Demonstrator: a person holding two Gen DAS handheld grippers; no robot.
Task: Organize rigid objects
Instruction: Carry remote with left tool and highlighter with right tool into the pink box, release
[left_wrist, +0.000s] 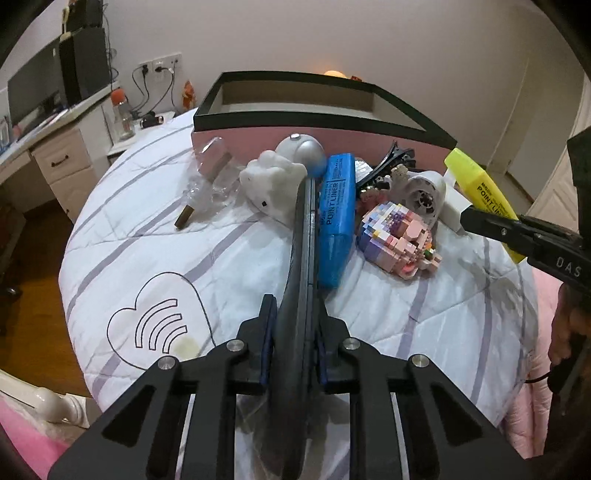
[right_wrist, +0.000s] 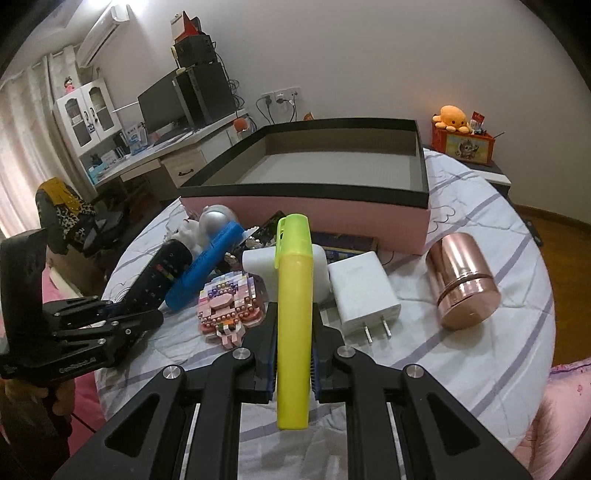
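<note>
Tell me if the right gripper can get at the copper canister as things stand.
Probably not yet. The right gripper is shut on the yellow highlighter, so its jaws are occupied. The copper canister itself lies unobstructed on the bedspread, just right of the charger.

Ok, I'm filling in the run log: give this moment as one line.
left hand-held gripper: shut on remote | right hand-held gripper: shut on yellow highlighter | box: nothing seen inside

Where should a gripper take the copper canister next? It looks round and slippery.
Grip the copper canister across its smooth curved body, above the lid groove, coming from above. It lies on its side on the quilt, so the ends are harder to span.
</note>
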